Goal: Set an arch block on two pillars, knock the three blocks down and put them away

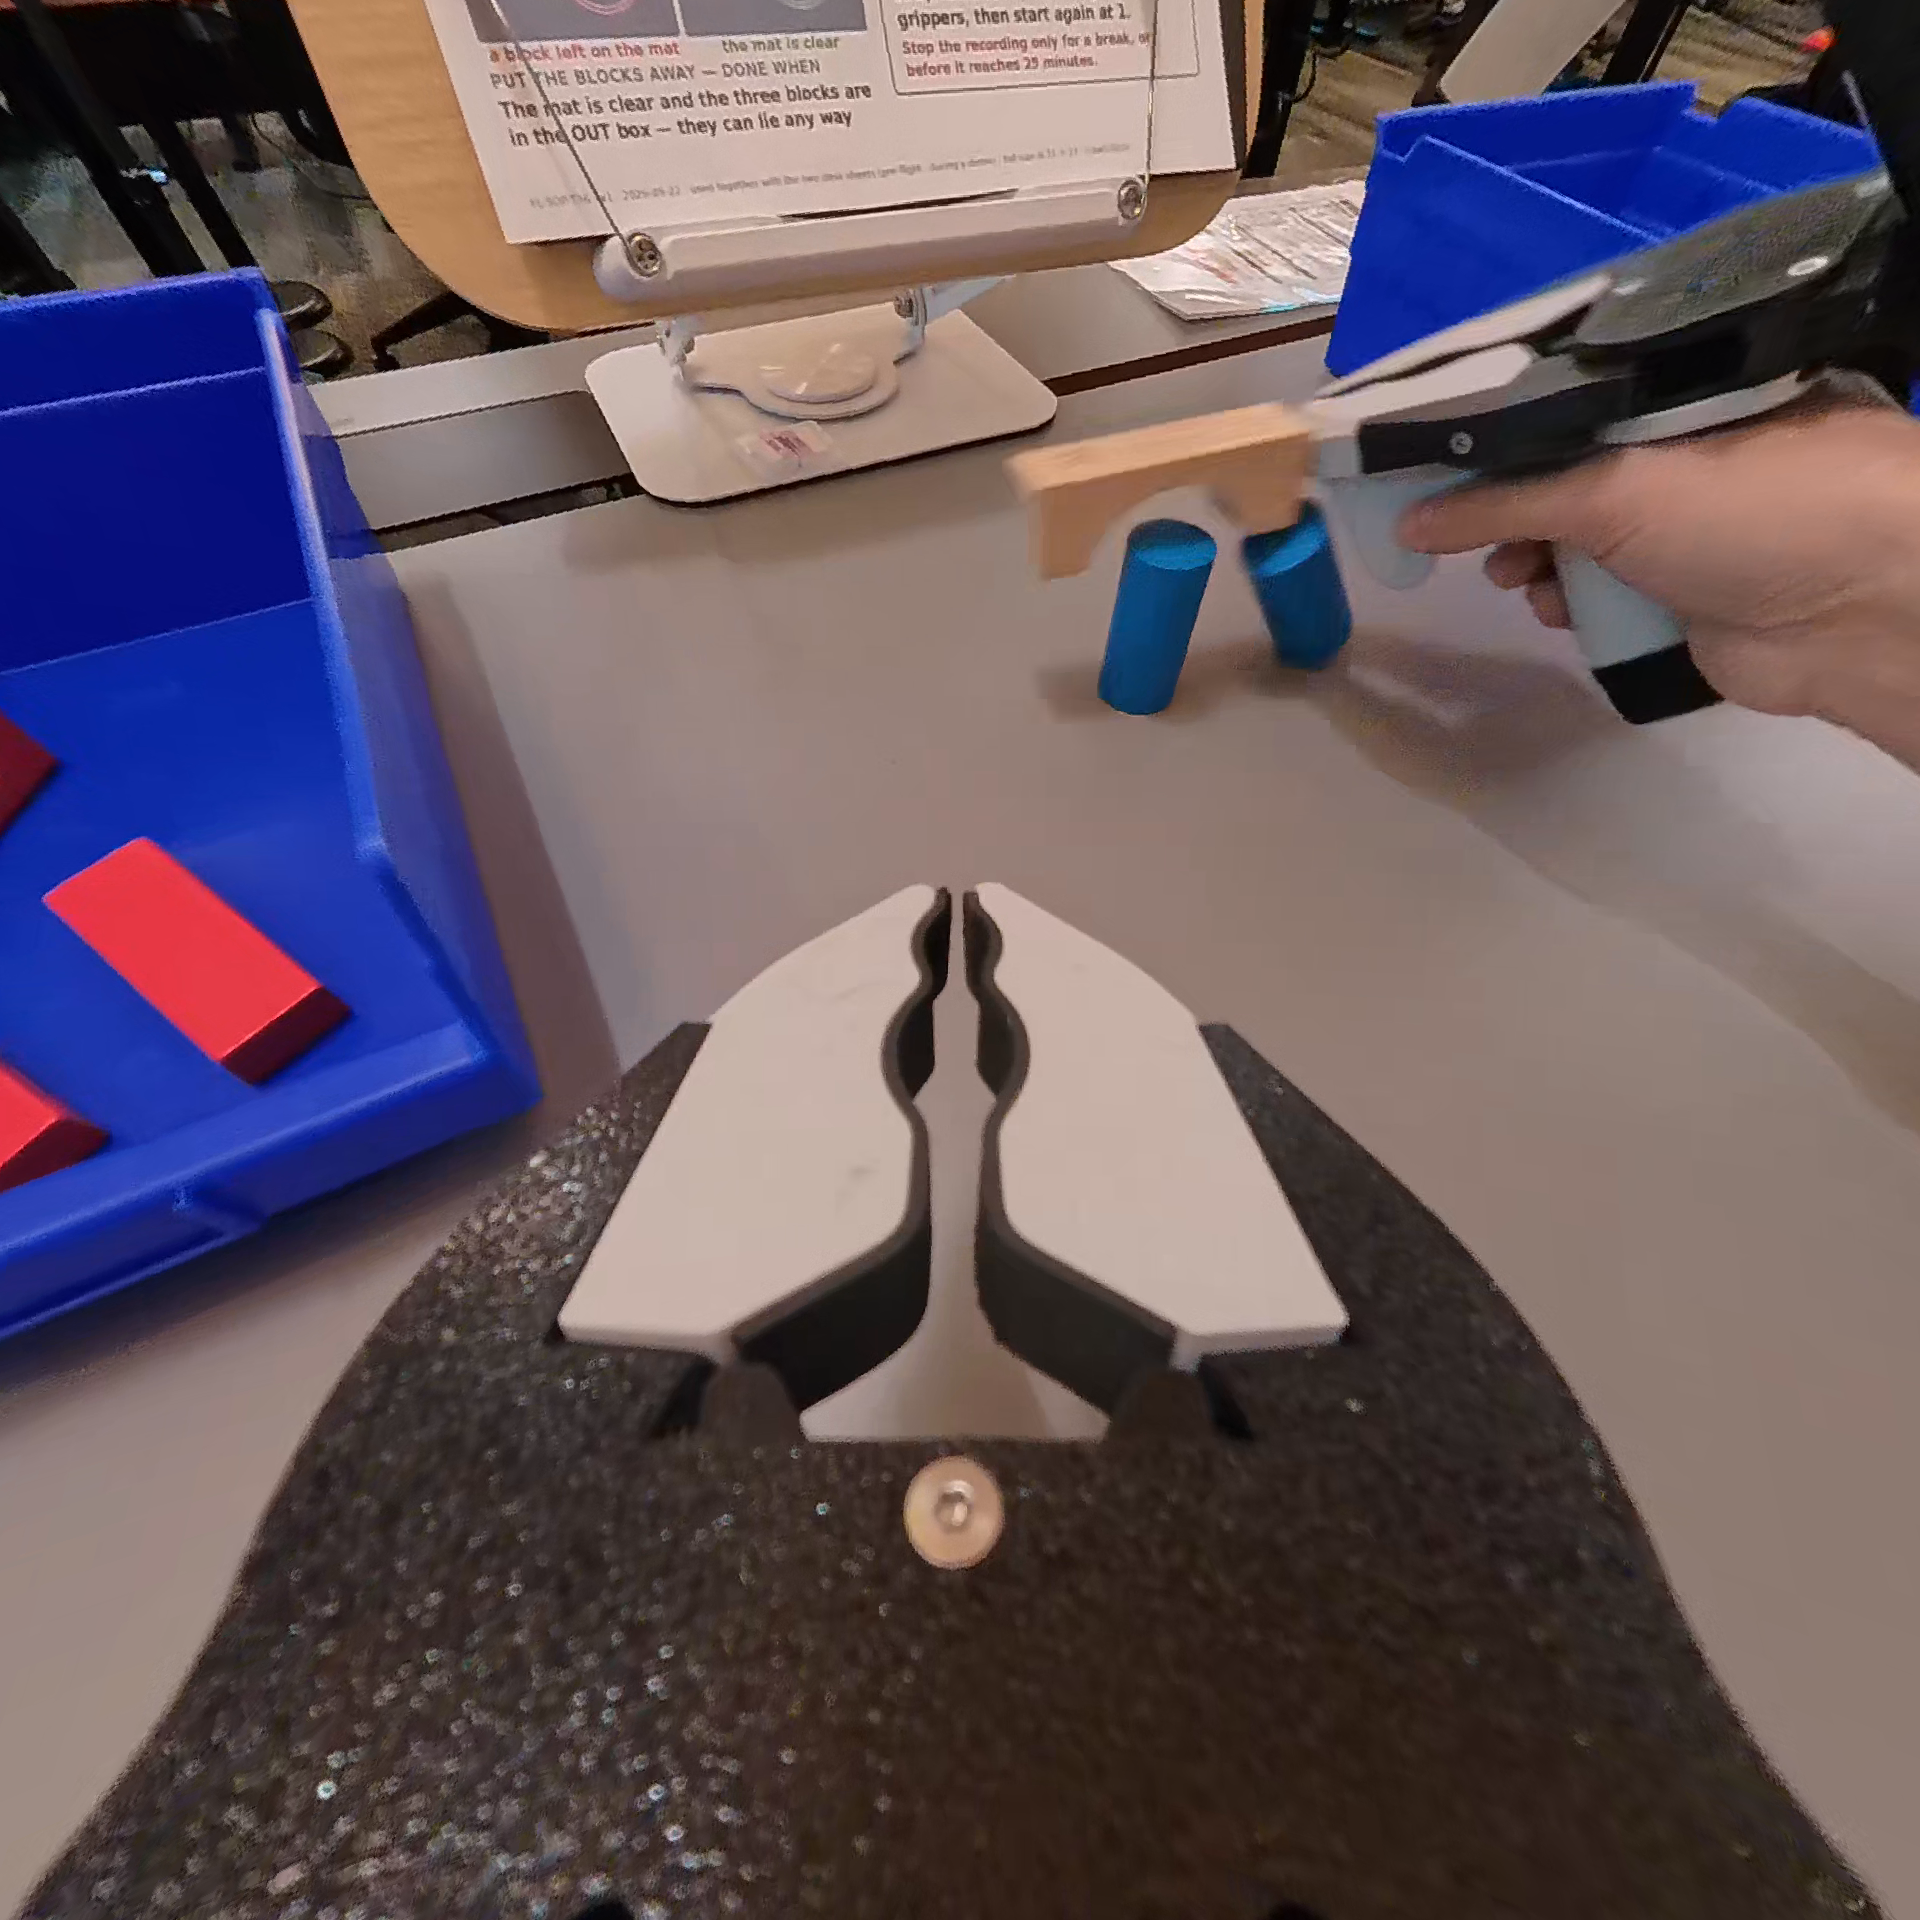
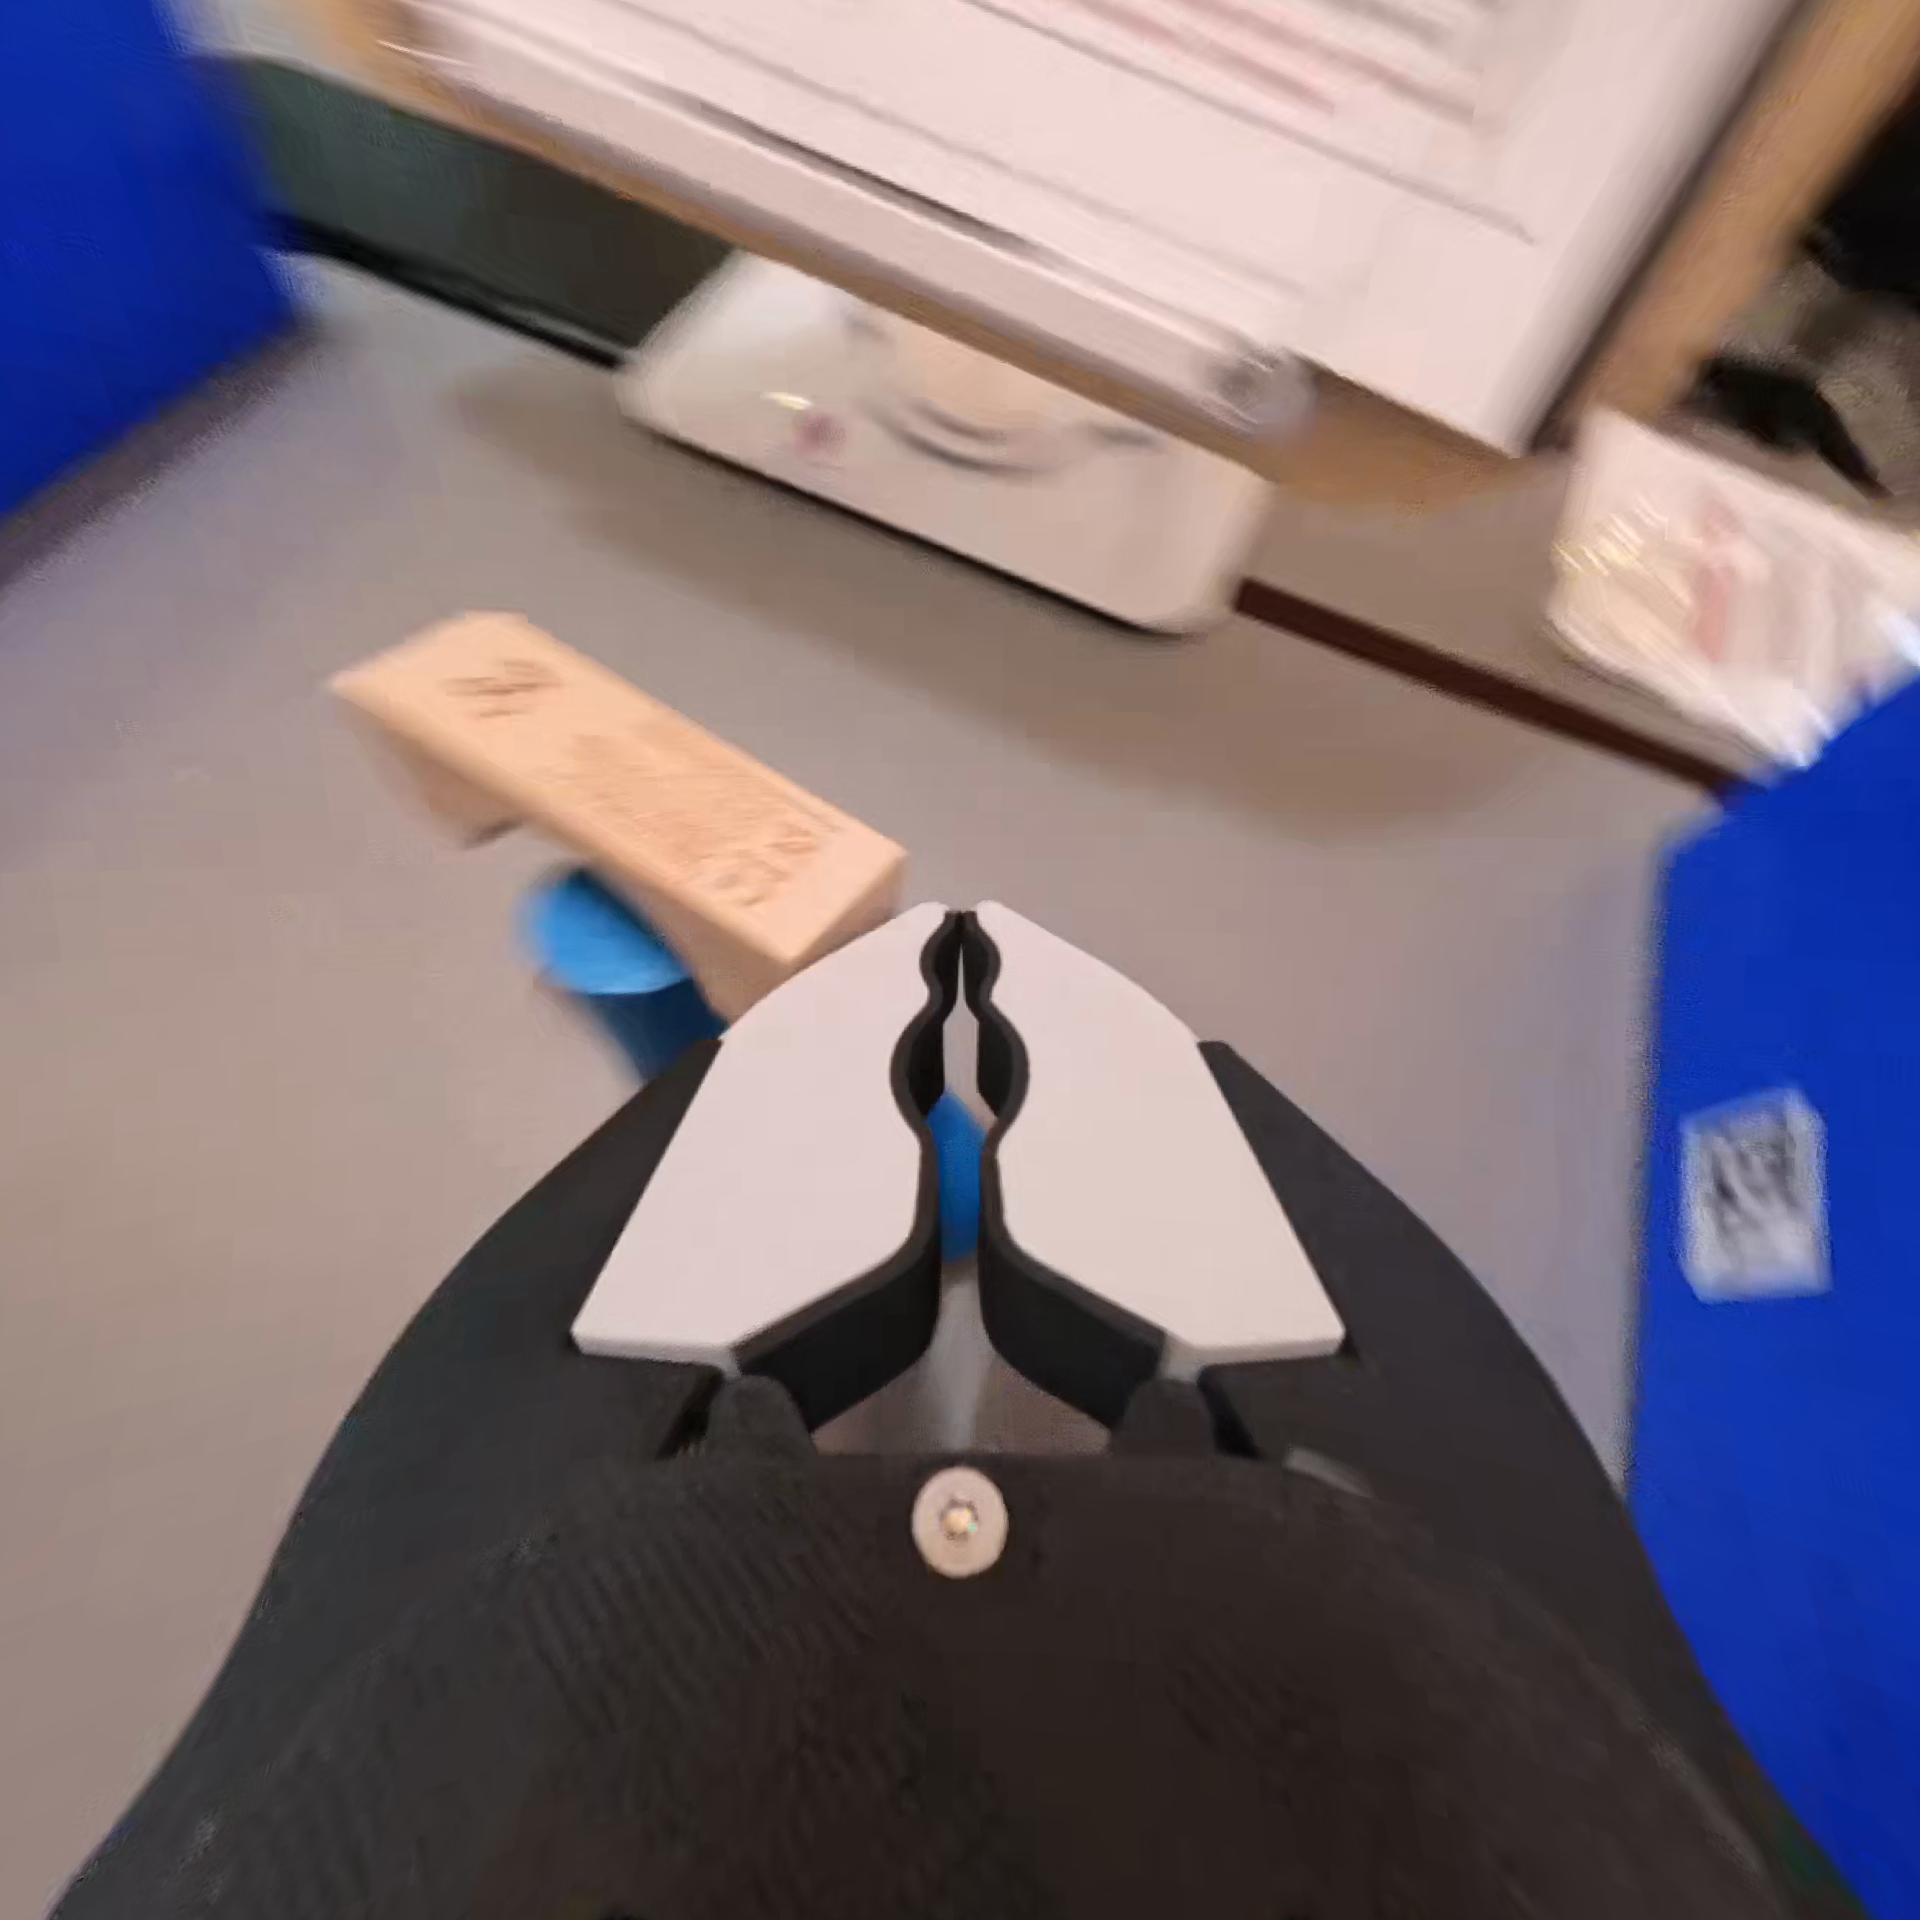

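Bins (image 1: 312,665) of blue plastic flank grey table (image 1: 831,727), left gripper (image 1: 956,899) closed, empty, over bare middle, right gripper (image 2: 961,914) closed, tips at wooden arch (image 2: 623,769) atop two blue cylinders (image 1: 1153,613), stand (image 1: 821,405) behind.

My right view is smeared by motion: the stand (image 2: 935,488) and its sheet (image 2: 1039,125) are unreadable streaks. My right gripper (image 2: 958,916) covers most of one blue cylinder (image 2: 954,1184); the wooden block (image 2: 623,790) hides part of the other (image 2: 613,966). In my left view, the frame edge cuts off the left bin (image 1: 312,582) and two red blocks (image 1: 31,1132).
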Demonstrator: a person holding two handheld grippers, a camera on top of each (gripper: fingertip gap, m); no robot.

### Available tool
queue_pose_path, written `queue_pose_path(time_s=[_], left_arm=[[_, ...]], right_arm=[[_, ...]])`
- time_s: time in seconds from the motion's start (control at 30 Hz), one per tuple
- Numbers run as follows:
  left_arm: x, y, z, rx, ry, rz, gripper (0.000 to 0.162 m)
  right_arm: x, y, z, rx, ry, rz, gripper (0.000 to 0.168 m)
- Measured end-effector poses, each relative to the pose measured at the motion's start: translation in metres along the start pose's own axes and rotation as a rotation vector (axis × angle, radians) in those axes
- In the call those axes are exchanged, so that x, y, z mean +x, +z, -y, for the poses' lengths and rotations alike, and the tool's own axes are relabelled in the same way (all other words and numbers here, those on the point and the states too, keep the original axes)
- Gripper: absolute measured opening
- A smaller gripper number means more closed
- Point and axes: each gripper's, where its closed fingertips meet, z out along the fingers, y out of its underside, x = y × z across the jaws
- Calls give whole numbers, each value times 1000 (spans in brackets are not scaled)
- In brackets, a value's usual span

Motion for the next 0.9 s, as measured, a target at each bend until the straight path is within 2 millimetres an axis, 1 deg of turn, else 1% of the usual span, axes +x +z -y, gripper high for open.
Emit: queue_pose_path(time_s=[0.03, 0.1, 0.13, 0.17, 0.2, 0.3, 0.37, 0.43, 0.5, 0.57, 0.67, 0.73, 0.83, 0.9], left_arm=[[1, 1, -1, -5, 5, -3, 2], [3, 4, -4, -17, 9, -7, 2], [4, 5, -6, -23, 9, -15, 2], [6, 6, -7, -29, 9, -25, 2], [7, 6, -8, -32, 10, -31, 2], [7, 5, -8, -26, 10, -32, 2], [7, 5, -8, -22, 2, -40, 2], [8, 6, -7, -17, -6, -49, 2], [10, 6, -7, -15, -10, -57, 2], [11, 8, -8, -18, -8, -63, 2], [16, 13, -13, -31, -6, -82, 2], [18, 15, -16, -40, -3, -92, 3], [19, 16, -17, -39, 1, -99, 3], [19, 16, -16, -32, 0, -102, 3]], right_arm=[[-21, -1, 6, 1, -79, 58, 0], [-45, -3, 13, -16, -241, 79, 0], [-59, -4, 17, -5, -314, 118, 0], [-67, -7, 19, -1, -361, 139, 0], [-69, -9, 21, -2, -388, 132, 0], [-57, -15, 26, -9, -397, 73, 0], [-51, -19, 24, -26, -397, 92, 10], [-42, -19, 17, -61, -439, 110, 20], [-35, -17, 2, -144, -520, 162, 30], [-36, -15, -15, -230, -606, 272, 57], [-33, -7, -28, -338, -680, 379, 74], [-33, -2, -36, -407, -721, 445, 89], [-40, 5, -44, -493, -731, 541, 93], [-42, 10, -45, -528, -708, 574, 95]])
